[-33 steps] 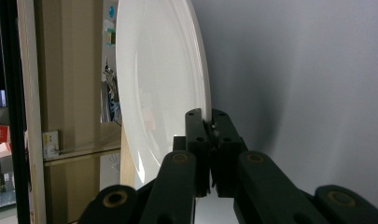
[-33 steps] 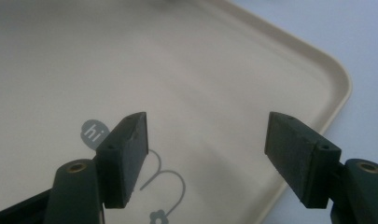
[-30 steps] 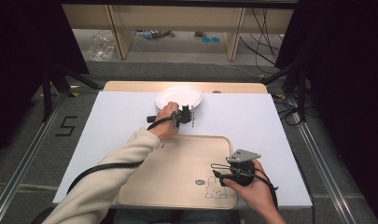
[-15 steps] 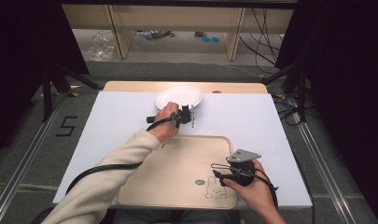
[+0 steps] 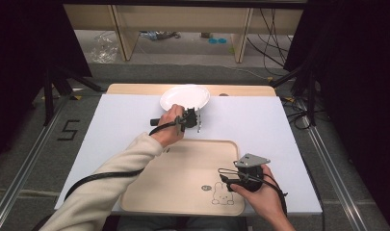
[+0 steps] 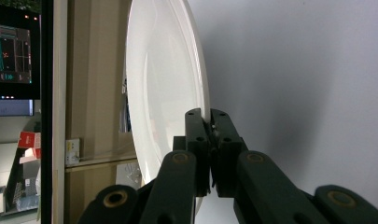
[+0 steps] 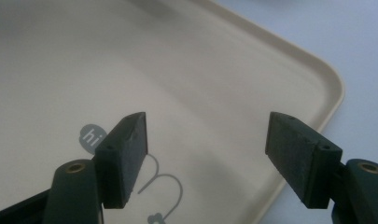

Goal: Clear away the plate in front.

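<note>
At the table's far edge, the left gripper (image 6: 210, 122) pinches the near rim of a white plate (image 5: 184, 96), its top cut off in the left gripper view, while the right gripper (image 7: 205, 158) hovers open over a beige tray (image 5: 183, 192).

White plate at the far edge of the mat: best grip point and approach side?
Take the white plate by its thin rim on the near side, jaws rolled so one goes over the rim and one under. The plate is shallow and wide, so only the raised edge fits between the jaws. The left gripper is shut on the rim this way. The right gripper hangs open over the tray.
</note>
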A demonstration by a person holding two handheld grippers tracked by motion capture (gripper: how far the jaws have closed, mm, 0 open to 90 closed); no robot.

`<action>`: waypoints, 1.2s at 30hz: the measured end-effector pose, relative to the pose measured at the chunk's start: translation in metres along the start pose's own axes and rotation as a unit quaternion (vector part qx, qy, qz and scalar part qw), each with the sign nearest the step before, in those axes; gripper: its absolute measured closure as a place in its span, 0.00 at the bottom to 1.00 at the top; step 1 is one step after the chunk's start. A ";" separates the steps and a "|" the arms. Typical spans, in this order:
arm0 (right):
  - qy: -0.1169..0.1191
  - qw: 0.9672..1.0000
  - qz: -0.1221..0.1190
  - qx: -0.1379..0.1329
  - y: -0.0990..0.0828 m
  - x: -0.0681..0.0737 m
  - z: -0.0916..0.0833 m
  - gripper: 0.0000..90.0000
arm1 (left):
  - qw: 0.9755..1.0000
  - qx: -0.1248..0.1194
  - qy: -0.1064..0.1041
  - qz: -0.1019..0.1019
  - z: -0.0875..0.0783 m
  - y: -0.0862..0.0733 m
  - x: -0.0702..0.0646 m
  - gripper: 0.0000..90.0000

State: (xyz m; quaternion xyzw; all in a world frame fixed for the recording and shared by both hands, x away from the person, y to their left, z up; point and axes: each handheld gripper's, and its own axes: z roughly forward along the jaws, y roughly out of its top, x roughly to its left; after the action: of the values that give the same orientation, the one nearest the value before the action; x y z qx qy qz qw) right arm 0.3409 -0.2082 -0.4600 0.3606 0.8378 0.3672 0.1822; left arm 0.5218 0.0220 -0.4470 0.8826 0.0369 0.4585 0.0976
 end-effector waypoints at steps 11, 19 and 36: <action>0.000 1.000 0.007 0.004 0.000 0.001 -0.001 0.34 | 1.000 -0.001 0.008 0.013 -0.013 -0.003 0.002 0.97; -0.002 1.000 0.008 0.003 0.000 0.001 -0.001 0.34 | 1.000 -0.008 0.006 0.011 -0.019 -0.004 -0.001 0.97; -0.004 1.000 0.007 0.000 0.001 0.001 -0.002 0.34 | 1.000 -0.021 0.008 0.016 -0.036 -0.004 -0.003 0.97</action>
State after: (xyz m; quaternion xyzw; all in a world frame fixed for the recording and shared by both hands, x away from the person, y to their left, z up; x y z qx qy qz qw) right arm 0.3398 -0.2083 -0.4579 0.3683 0.8344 0.3669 0.1832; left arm 0.4904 0.0302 -0.4301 0.8769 0.0140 0.4679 0.1089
